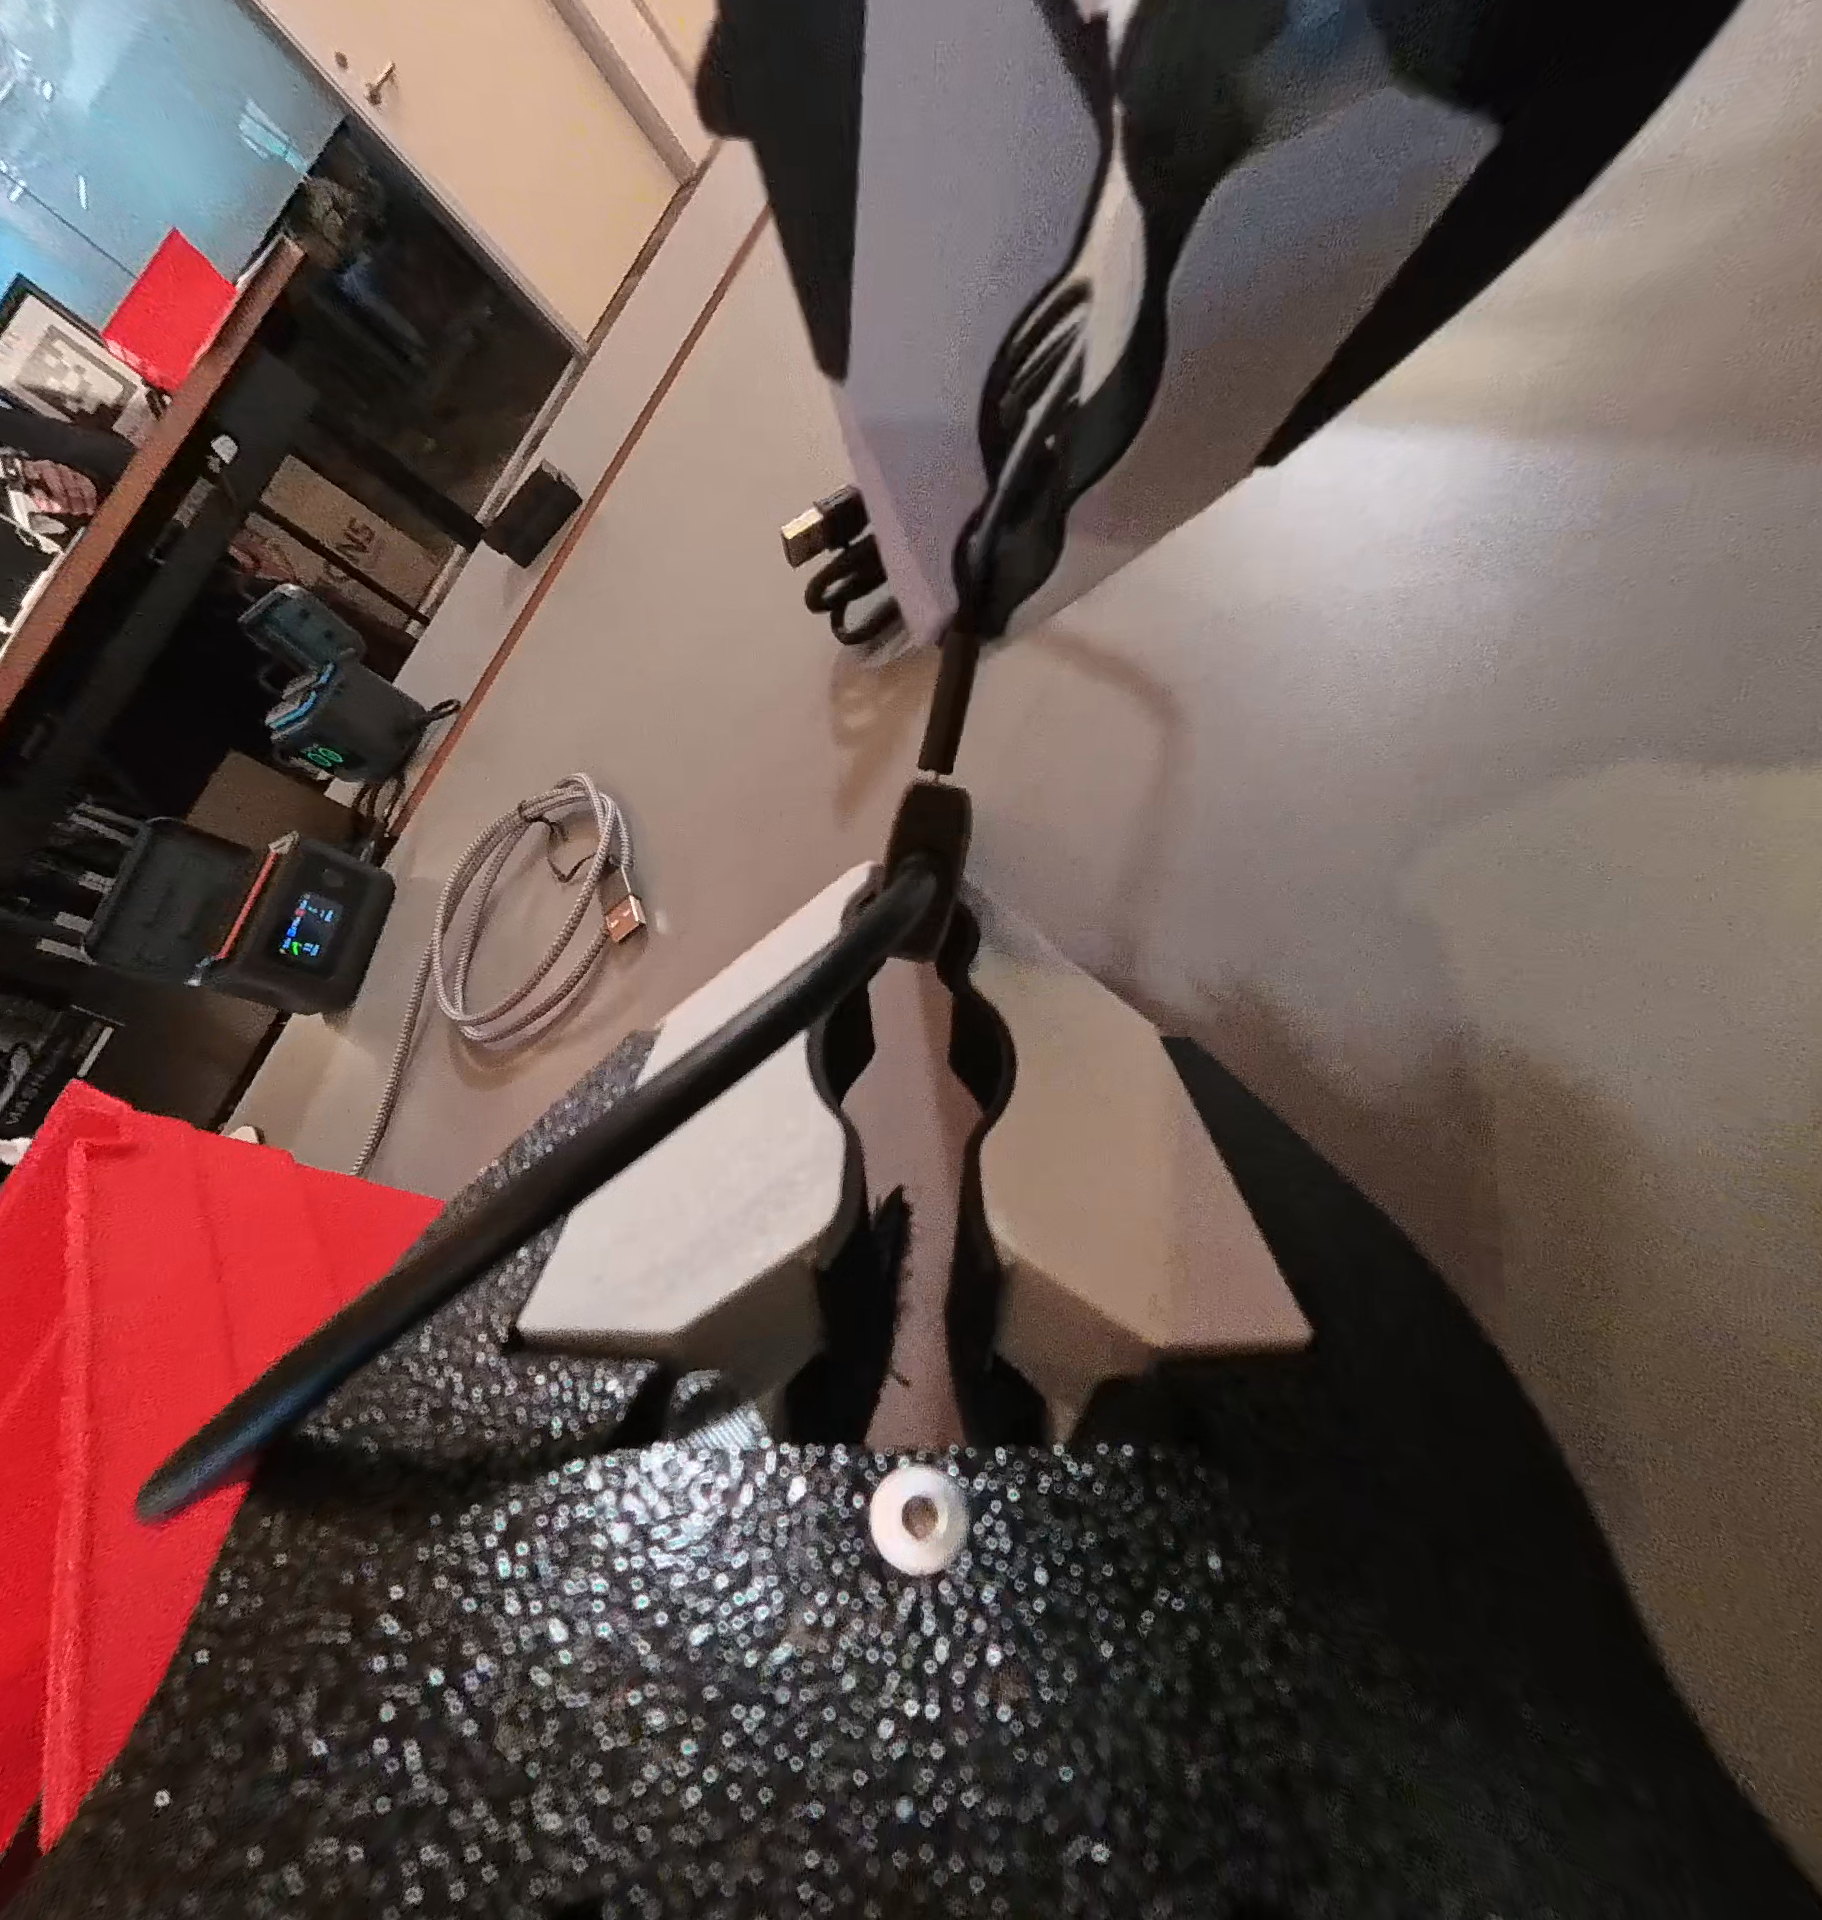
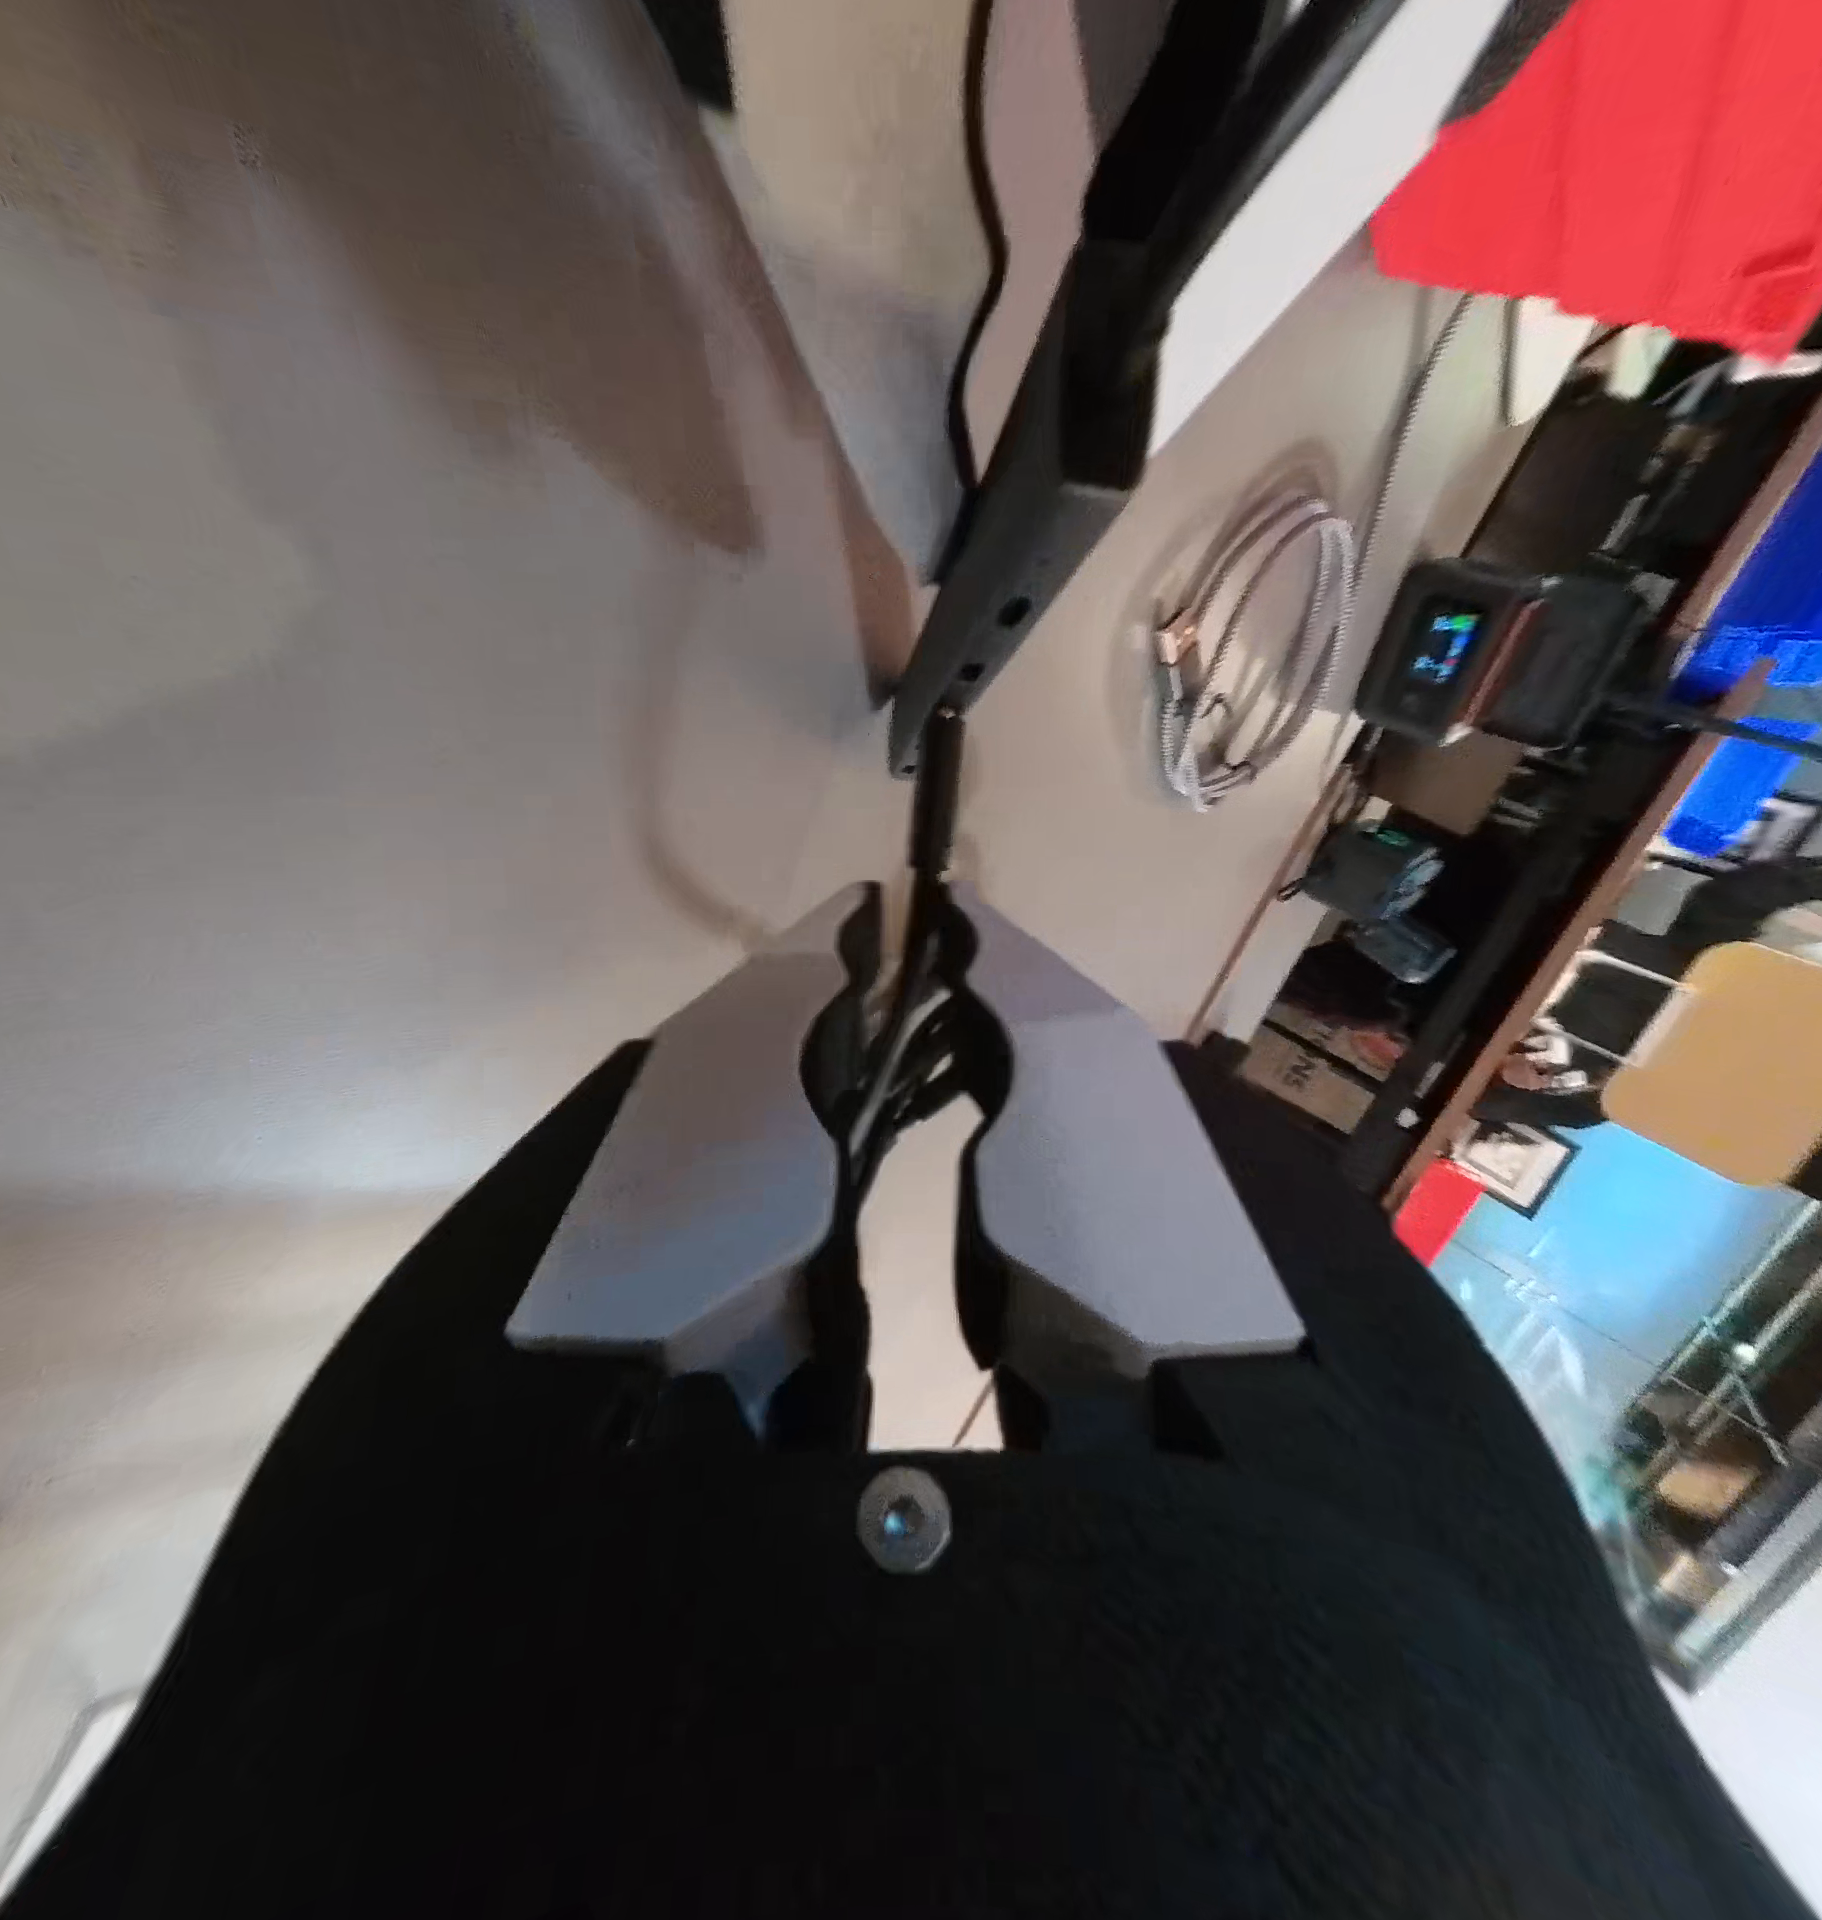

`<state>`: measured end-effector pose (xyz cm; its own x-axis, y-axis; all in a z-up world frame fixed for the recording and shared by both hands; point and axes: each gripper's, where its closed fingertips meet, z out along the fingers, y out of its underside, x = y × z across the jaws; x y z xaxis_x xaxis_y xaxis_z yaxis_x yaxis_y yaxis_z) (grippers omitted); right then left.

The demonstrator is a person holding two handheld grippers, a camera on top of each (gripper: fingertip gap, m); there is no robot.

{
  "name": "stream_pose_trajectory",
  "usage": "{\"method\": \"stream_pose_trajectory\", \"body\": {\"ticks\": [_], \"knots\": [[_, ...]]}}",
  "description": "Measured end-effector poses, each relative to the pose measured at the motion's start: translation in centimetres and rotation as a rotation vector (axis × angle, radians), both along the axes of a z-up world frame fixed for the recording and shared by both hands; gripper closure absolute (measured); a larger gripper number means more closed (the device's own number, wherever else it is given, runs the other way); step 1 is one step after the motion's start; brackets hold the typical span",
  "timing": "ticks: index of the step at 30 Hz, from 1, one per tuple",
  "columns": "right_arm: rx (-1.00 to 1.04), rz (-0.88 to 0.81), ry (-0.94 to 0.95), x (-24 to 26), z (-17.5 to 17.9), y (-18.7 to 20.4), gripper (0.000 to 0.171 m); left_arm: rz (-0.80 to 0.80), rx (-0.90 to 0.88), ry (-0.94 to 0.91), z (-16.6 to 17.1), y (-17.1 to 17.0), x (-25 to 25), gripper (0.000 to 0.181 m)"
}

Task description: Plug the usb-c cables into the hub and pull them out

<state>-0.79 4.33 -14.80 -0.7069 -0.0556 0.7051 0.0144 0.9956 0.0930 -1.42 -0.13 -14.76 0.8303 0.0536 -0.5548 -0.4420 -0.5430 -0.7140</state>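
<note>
My left gripper [image 1: 922, 914] is shut on the end of the dark grey hub [image 1: 930, 826], which I see edge-on; the hub's black lead [image 1: 595, 1132] runs down to the lower left. My right gripper [image 1: 980, 603] comes in from above, shut on a black usb-c cable. Its plug [image 1: 951, 707] points at the hub. In the right wrist view my right gripper [image 2: 912, 904] grips that cable, and the plug [image 2: 933, 790] meets a port on the edge of the hub [image 2: 1000, 582]. How deep it sits is unclear. The left gripper [image 2: 1073, 457] holds the hub's far end.
A coiled grey braided cable [image 1: 533, 914] [image 2: 1260, 665] lies on the beige table [image 1: 1406, 727]. A black USB-A cable [image 1: 834, 551] lies behind the right gripper. A dark charger with a small lit screen [image 1: 304, 935] [image 2: 1447, 655] stands at the table's edge. A red object [image 1: 159, 1299] is beside my left gripper. My hands' fingertips stand some 5 centimeters from each other.
</note>
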Motion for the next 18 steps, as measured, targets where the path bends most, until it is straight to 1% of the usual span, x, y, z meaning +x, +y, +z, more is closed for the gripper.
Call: {"method": "stream_pose_trajectory", "body": {"ticks": [1, 9, 13, 15, 17, 18], "knots": [[0.004, 0.020, 0.018, -0.1, 0.2, -0.1, 0.168, -0.006, -0.001, 0.009, 0.0, 0.0, 0.1, 0.175], [-0.061, 0.003, 0.014, 0.3, 0.2, -0.5, 0.171, -0.036, -0.004, 0.049, -0.1, 0.1, 0.4, 0.175], [-0.103, -0.011, 0.013, 0.4, -0.2, -0.6, 0.171, -0.044, 0.006, 0.038, 0.0, 0.2, 0.3, 0.175], [-0.143, -0.019, -0.052, 0.8, -0.7, -0.6, 0.170, -0.022, 0.031, 0.011, 0.0, 0.3, 0.0, 0.175], [-0.181, -0.050, -0.173, 1.1, -0.5, -0.2, 0.168, -0.018, 0.057, -0.002, 0.1, 0.6, 0.2, 0.175], [-0.214, -0.089, -0.248, 1.2, 0.1, 0.2, 0.167, -0.008, 0.057, 0.019, 0.1, 0.7, 0.2, 0.170]]}}
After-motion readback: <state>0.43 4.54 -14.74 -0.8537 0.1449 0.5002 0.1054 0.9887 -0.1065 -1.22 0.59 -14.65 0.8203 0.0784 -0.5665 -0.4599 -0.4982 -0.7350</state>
